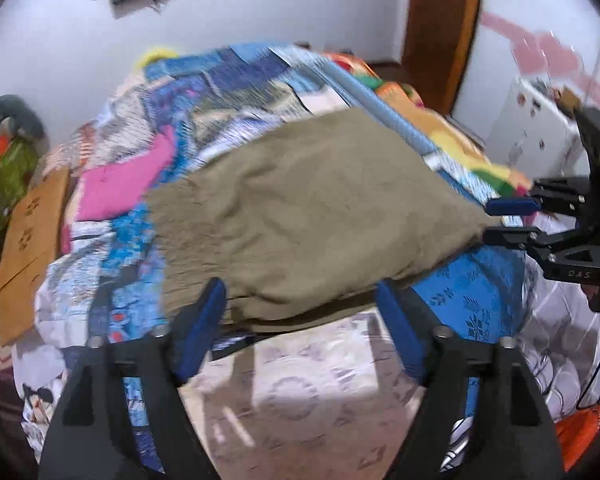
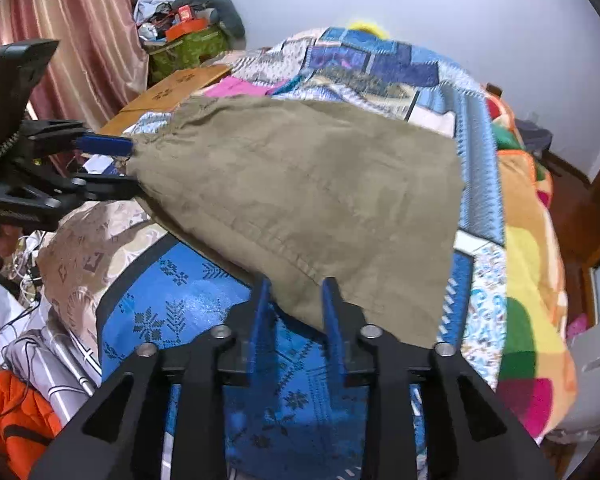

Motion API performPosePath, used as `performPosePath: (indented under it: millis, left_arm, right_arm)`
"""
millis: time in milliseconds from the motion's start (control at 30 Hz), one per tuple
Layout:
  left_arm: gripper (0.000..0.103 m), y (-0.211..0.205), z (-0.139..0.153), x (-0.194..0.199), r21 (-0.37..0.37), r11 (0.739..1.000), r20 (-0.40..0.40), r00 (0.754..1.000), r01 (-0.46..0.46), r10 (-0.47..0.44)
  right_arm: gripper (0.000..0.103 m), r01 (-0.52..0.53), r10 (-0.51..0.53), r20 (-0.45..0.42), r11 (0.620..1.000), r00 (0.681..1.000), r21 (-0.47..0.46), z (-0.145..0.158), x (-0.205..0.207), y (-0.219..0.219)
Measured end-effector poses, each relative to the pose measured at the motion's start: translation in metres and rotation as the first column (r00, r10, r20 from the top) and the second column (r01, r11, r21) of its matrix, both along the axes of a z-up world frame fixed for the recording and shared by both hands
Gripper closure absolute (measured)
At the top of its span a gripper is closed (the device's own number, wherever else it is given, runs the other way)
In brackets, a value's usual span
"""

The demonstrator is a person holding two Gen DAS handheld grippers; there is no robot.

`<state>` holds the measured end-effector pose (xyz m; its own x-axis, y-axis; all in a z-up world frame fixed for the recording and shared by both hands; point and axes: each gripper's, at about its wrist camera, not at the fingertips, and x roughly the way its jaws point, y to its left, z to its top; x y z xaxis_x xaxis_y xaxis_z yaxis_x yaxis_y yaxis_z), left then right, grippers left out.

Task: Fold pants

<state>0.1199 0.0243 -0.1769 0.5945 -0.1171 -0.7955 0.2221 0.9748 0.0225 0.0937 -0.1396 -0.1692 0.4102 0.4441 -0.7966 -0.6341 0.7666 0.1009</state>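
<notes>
Right wrist view shows your right gripper (image 2: 296, 300) pinching the near corner of the olive pants (image 2: 300, 184); your left gripper (image 1: 300, 308), fingers spread, brackets the opposite edge, grip uncertain; pants hang stretched between them above the patchwork bedspread (image 2: 380, 68), long axis running gripper to gripper.

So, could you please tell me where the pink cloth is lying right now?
The pink cloth lies on the patchwork quilt, left of the olive pants in the left wrist view, beside the wooden board.
</notes>
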Motion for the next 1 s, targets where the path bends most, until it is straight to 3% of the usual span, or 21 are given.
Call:
performPosePath:
  millis: [133, 300, 500, 567, 633, 700, 833, 900, 933, 967, 1000]
  left_arm:
    - [0.02, 0.031, 0.013, 0.002, -0.035, 0.995, 0.024, 0.995, -0.097, 0.098]
    - [0.02, 0.052, -0.002, 0.025, -0.032, 0.982, -0.011, 0.983, -0.186, 0.186]
    - [0.018, 0.064, -0.05, 0.036, 0.0, 0.975, -0.1, 0.97, -0.221, 0.22]
    - [0.017, 0.071, -0.059, 0.031, -0.045, 0.973, -0.109, 0.969, -0.227, 0.221]
    - [0.016, 0.08, -0.061, 0.027, -0.106, 0.962, -0.12, 0.963, -0.253, 0.24]
    - [0.014, 0.082, -0.063, 0.027, -0.123, 0.956, -0.123, 0.96, -0.267, 0.252]
    - [0.014, 0.074, -0.062, 0.024, -0.076, 0.963, -0.086, 0.964, -0.257, 0.25]
    - [0.013, 0.069, -0.062, 0.023, -0.035, 0.967, -0.062, 0.966, -0.253, 0.25]
    - [0.011, 0.067, -0.062, 0.023, -0.021, 0.967, -0.055, 0.966, -0.255, 0.254]
    - [0.01, 0.066, -0.063, 0.023, -0.01, 0.966, -0.05, 0.965, -0.257, 0.256]
    - [0.01, 0.067, -0.063, 0.023, -0.008, 0.967, -0.049, 0.966, -0.256, 0.256]
  right_arm:
    - [0.069, 0.021, -0.022, 0.023, 0.998, 0.999, 0.053, 0.017, 0.0, -0.004]
    - [0.069, 0.038, -0.038, -0.003, 0.988, 0.999, 0.147, 0.023, 0.012, 0.011]
    - [0.069, 0.051, -0.04, -0.079, 0.988, 0.996, 0.146, -0.011, 0.025, 0.042]
    - [0.069, 0.076, -0.065, -0.103, 0.99, 0.993, 0.114, -0.028, 0.026, 0.04]
    - [0.069, 0.112, -0.09, -0.125, 0.977, 0.988, 0.179, -0.035, 0.024, 0.024]
    - [0.069, 0.146, -0.124, -0.131, 0.974, 0.984, 0.175, -0.037, 0.02, 0.009]
    - [0.073, 0.215, -0.191, -0.157, 0.964, 0.969, 0.154, -0.043, 0.015, -0.024]
    - [0.092, 0.23, -0.21, -0.15, 0.965, 0.966, 0.128, -0.043, 0.012, -0.034]
    - [0.094, 0.23, -0.213, -0.148, 0.967, 0.966, 0.112, -0.044, 0.011, -0.038]
    - [0.094, 0.233, -0.218, -0.144, 0.967, 0.965, 0.101, -0.045, 0.009, -0.041]
    - [0.087, 0.249, -0.239, -0.125, 0.966, 0.963, 0.069, -0.045, 0.008, -0.042]
